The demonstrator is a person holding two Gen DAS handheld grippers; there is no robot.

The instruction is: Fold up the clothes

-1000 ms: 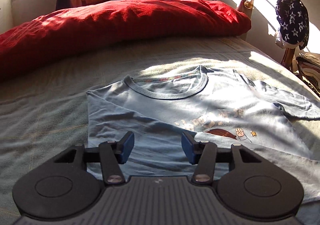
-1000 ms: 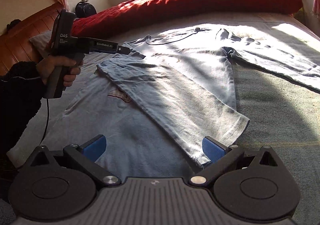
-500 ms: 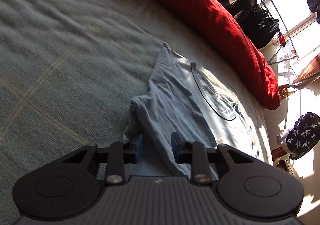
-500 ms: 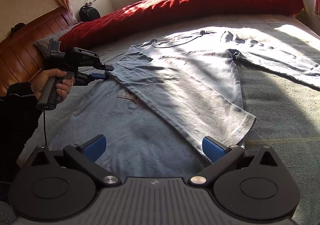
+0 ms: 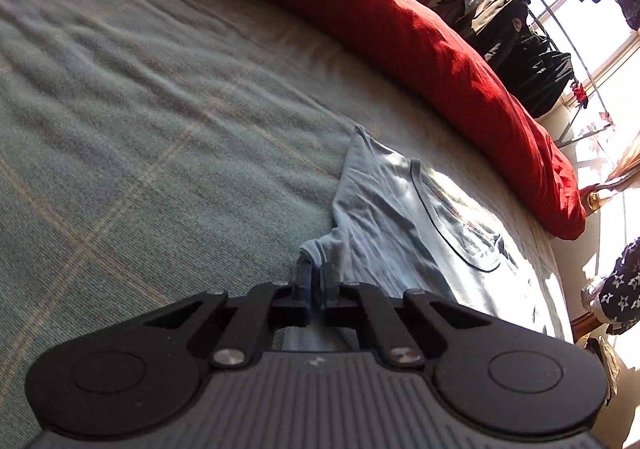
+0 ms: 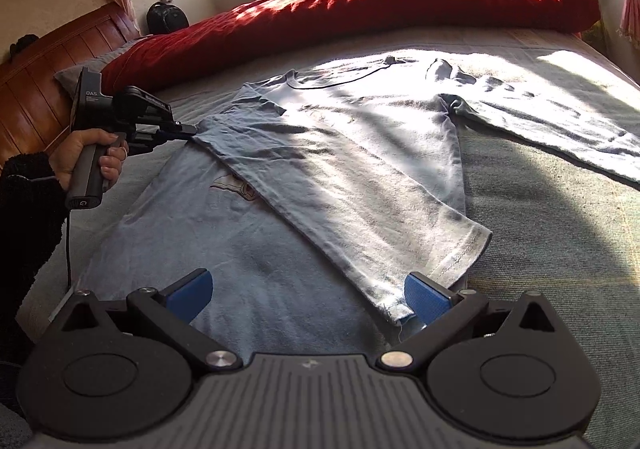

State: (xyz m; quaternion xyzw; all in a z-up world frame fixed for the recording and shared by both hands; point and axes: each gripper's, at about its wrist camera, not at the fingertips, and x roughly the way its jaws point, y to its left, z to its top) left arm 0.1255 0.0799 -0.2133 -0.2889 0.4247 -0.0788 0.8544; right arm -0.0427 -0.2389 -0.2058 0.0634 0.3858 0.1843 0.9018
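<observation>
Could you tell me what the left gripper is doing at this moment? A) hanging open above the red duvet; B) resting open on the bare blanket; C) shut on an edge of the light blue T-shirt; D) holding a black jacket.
C: the left gripper has its fingers pinched together on a fold of the light blue T-shirt.

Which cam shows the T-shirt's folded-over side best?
Right wrist: the light-blue T-shirt lies almost whole in view, one side folded diagonally across its front. Left wrist shows only the collar and the bunched fabric pinched by the left hand-held gripper.
</observation>
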